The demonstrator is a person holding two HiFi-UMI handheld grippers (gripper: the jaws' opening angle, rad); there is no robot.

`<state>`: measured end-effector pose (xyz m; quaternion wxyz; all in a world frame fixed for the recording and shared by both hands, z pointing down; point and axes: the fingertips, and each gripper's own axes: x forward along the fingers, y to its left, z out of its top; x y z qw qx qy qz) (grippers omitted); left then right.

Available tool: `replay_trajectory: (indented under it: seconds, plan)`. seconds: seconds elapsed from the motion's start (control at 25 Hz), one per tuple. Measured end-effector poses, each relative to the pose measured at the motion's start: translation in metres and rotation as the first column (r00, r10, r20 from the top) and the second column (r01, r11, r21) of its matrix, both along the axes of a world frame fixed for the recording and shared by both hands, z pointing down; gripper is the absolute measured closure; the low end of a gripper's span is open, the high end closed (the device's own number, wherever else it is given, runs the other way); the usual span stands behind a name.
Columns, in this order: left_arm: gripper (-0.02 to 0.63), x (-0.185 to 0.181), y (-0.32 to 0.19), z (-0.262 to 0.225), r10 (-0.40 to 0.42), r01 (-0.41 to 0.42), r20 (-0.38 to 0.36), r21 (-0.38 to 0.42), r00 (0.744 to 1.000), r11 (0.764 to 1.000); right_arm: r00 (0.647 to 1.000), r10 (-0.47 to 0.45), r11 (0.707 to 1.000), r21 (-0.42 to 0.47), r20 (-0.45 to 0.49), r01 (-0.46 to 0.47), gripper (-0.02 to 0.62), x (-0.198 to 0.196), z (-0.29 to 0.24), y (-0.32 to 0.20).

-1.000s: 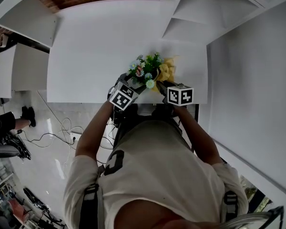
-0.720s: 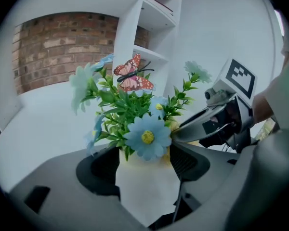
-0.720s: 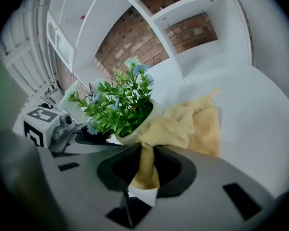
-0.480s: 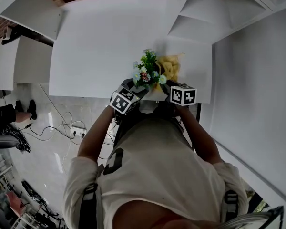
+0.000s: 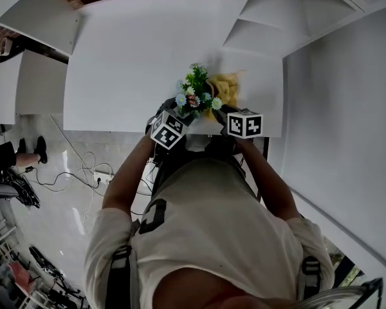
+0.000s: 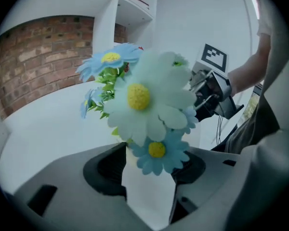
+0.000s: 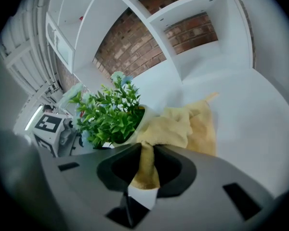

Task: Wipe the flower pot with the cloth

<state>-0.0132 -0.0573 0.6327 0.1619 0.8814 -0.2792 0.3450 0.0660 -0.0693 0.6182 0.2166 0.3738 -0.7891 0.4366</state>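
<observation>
Near the edge of the white table point(image 5: 116, 63), the flower pot point(image 6: 149, 194) fills our left gripper point(image 6: 151, 160), whose wide jaws have just been closing onto it. Our right gripper point(image 7: 145, 160) pinches the yellow cloth point(image 7: 183, 124) in narrow jaws, and it drapes against the pot's rim. Each cube point(image 5: 245, 124) shows a square black-and-white marker.

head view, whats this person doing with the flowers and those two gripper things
A person stands at a white table with a gripper in each hand. The left gripper has just been closing its jaws on the white flower pot, which fills the gap between them under the artificial flowers. The right gripper is shut on a yellow cloth bunched against the pot's rim. It looks set up for wiping.
</observation>
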Motion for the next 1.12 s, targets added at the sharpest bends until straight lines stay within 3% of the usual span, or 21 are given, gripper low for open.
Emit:
replay_trajectory:
  seconds: [0.16, 0.32, 0.4, 0.48, 0.56, 0.72, 0.8, 0.96, 1.12]
  plan:
    - [0.352, 0.004, 0.0, 0.002, -0.125, 0.124, -0.031, -0.029, 0.992, 0.992, 1.0, -0.016, 1.0, -0.024, 0.012, 0.017, 0.509, -0.006, 0.005, 0.016]
    - [0.355, 0.012, 0.003, -0.005, -0.278, 0.263, -0.1, -0.136, 0.955, 0.955, 1.0, -0.014, 0.999, -0.048, 0.018, 0.014, 0.508, -0.012, 0.006, 0.027]
    - [0.333, 0.017, 0.006, -0.012, -0.285, 0.252, -0.155, -0.202, 0.946, 0.947, 1.0, 0.0, 0.998, -0.058, 0.017, 0.001, 0.508, -0.009, 0.008, 0.029]
    - [0.342, 0.017, 0.01, -0.019, -0.212, 0.17, -0.182, -0.22, 0.96, 0.961, 0.999, 0.036, 0.997, -0.071, 0.034, -0.034, 0.508, -0.004, 0.008, 0.027]
    - [0.356, 0.009, 0.013, -0.018, -0.117, 0.085, -0.164, -0.188, 0.98, 0.979, 0.996, 0.069, 0.995, -0.074, 0.049, -0.065, 0.508, 0.002, 0.007, 0.022]
    - [0.295, -0.024, -0.014, -0.014, -0.004, 0.004, 0.002, -0.013, 1.0, 1.0, 0.995, 0.089, 0.994, -0.064, 0.041, -0.086, 0.508, 0.01, 0.008, 0.01]
    - [0.283, -0.032, -0.028, -0.012, 0.068, -0.07, 0.067, 0.02, 0.995, 0.997, 0.994, 0.105, 0.992, -0.072, 0.04, -0.102, 0.508, 0.014, 0.009, 0.006]
    - [0.261, -0.015, -0.038, -0.024, 0.192, -0.193, -0.017, -0.065, 0.981, 0.979, 0.993, 0.114, 0.992, -0.067, 0.036, -0.111, 0.508, 0.014, 0.007, -0.002]
    - [0.25, 0.005, -0.037, -0.023, 0.248, -0.25, -0.036, -0.075, 0.968, 0.965, 0.989, 0.14, 0.989, -0.06, 0.038, -0.137, 0.508, 0.019, 0.006, -0.011]
